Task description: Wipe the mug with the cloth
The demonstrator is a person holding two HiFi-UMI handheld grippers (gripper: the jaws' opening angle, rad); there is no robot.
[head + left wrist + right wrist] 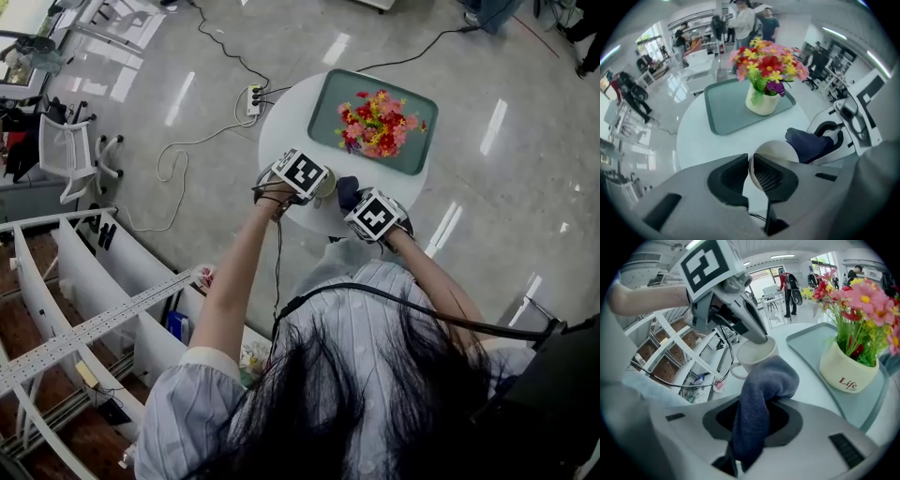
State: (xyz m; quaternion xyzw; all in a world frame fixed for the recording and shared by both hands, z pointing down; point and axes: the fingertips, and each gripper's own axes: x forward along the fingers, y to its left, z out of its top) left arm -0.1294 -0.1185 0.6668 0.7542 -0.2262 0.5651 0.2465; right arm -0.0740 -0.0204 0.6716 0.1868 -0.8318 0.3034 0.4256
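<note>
The mug [752, 355] stands on the round bench [703, 140]; the left gripper [749, 161] has its fingers pinched on the rim; the right gripper [752, 425] clamps the cloth [761, 385] just beside it; steadying looks done; next, press the cloth to the mug and rub.

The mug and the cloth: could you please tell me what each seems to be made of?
The mug looks like glazed ceramic: off-white and smooth, with a thick rim and a soft sheen. The cloth looks like a soft, matte textile, perhaps terry or microfibre: it is dark blue with a fuzzy nap and drapes in limp folds.
</note>
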